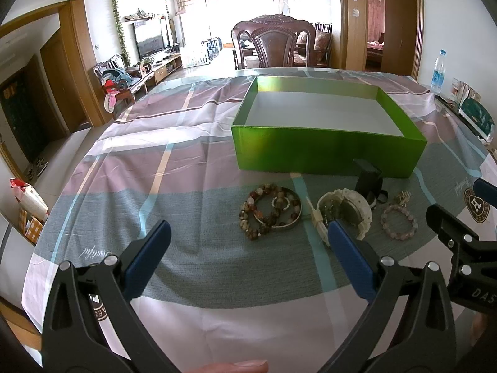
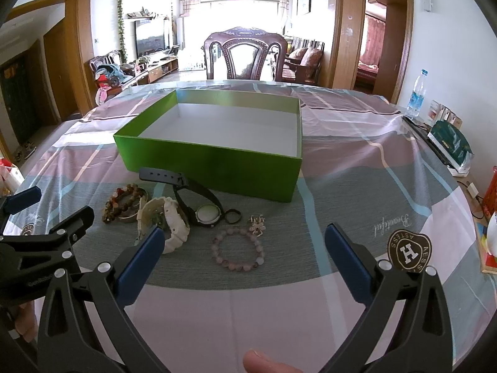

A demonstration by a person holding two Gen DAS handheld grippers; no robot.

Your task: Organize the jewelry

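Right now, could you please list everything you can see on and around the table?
Box: one, green outside, white inside, open, nothing in it, behind the jewelry.
Brown bead bracelets: a small pile lying over a silver bangle, leftmost of the jewelry row.
White watch: one, cream, on its side, right of the bangle.
Black watch: one, strap leaning on the box front.
Pink bead bracelet: one, pale pink, nearest the right claw.
Gold brooch: one, small, just behind the pink bracelet.
Tablecloth: one, grey, mauve and white checks.
Chair: one, dark wood, beyond the table.
Water bottle: one, clear with blue label, table's far right.
Left claw: open, holding nothing.
Right claw: open, holding nothing.
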